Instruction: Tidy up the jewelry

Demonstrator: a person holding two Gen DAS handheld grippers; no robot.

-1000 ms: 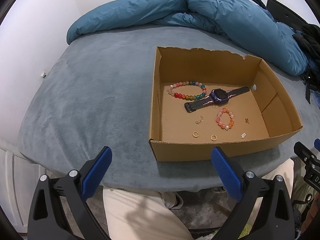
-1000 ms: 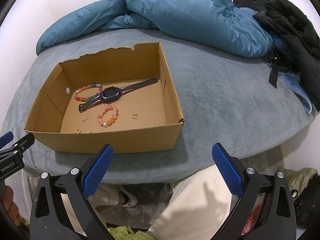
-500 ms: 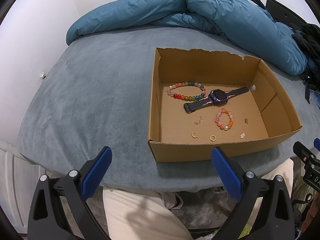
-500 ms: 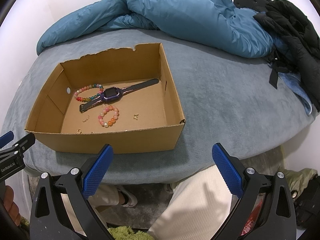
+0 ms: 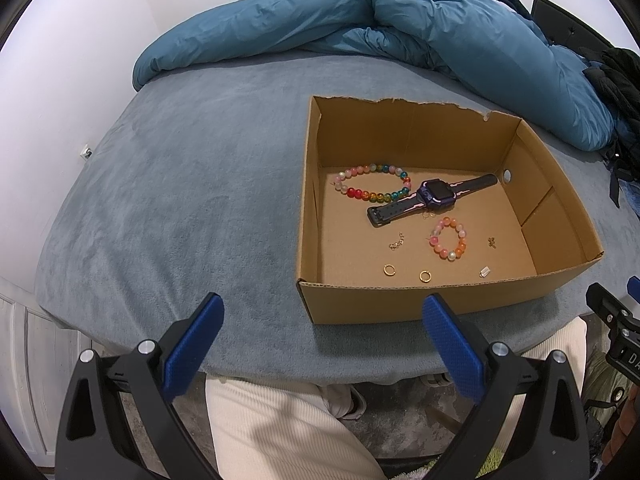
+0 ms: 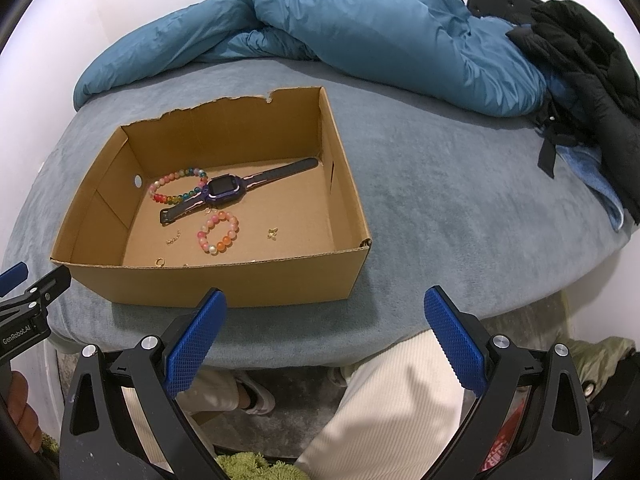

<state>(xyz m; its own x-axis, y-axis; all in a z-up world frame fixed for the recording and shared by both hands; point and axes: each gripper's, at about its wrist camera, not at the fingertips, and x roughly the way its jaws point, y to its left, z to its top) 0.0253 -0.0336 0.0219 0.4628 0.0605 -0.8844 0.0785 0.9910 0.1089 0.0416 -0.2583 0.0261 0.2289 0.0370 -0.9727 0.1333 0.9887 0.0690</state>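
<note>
Both tongs are held wide apart and empty: the left tongs [image 5: 320,318] over the near edge of the bed [image 5: 180,200], left of the box [image 5: 440,298], and the right tongs [image 6: 325,314] just before the box's near wall. All the jewelry is seen lying inside the box, loose on its floor: a long bead bracelet [image 5: 374,186] touching a watch [image 5: 434,196] at the back, a small bead bracelet [image 5: 448,238] just in front of the watch, two gold rings [image 5: 389,269] near the front wall, and a few tiny pieces, too small to be told, scattered between. Nothing of the kind is seen on the bed outside the box. The scene would fit pieces already gathered into the box, or pieces waiting there to be sorted out; which it is cannot be settled.
</note>
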